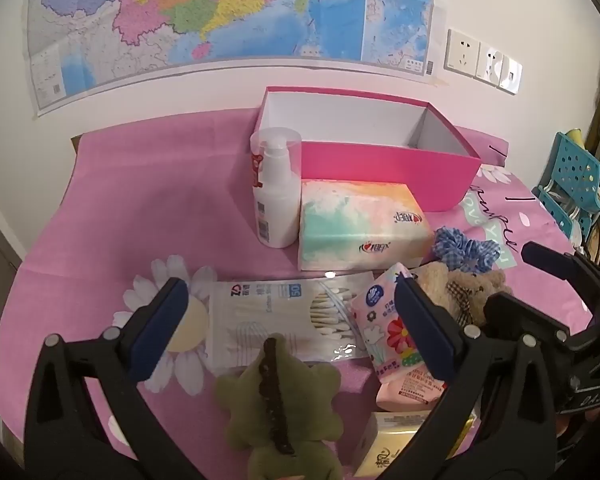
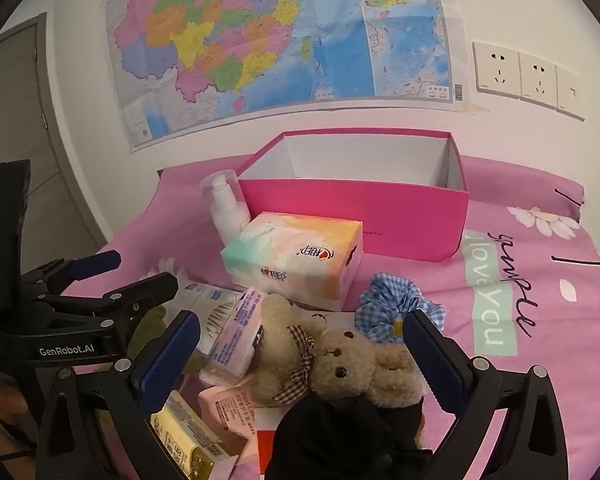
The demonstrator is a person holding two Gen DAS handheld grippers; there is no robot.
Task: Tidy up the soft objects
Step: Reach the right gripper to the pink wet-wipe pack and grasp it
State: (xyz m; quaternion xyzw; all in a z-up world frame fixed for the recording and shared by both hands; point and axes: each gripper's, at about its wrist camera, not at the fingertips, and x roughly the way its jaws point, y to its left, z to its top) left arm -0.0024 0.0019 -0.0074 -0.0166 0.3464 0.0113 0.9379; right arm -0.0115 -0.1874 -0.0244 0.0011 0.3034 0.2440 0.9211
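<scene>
A green plush dinosaur (image 1: 276, 404) lies on the pink cloth, just below and between the fingers of my open left gripper (image 1: 292, 312). A beige teddy bear (image 2: 332, 364) with a checked bow lies between the fingers of my open right gripper (image 2: 300, 344); it also shows in the left wrist view (image 1: 460, 292). A blue checked scrunchie (image 2: 396, 308) lies behind the bear. A black soft object (image 2: 340, 440) lies in front of the bear. An open pink box (image 2: 364, 216) with a white inside stands at the back, with nothing seen inside.
A pastel tissue box (image 1: 360, 224) and a white pump bottle (image 1: 276, 192) stand before the pink box. A cotton-swab pack (image 1: 284, 320), small tissue packs (image 1: 392, 328), a hand-cream pack (image 2: 232, 404) and a gold box (image 2: 184, 436) lie among the toys. A blue rack (image 1: 576, 184) stands at the right.
</scene>
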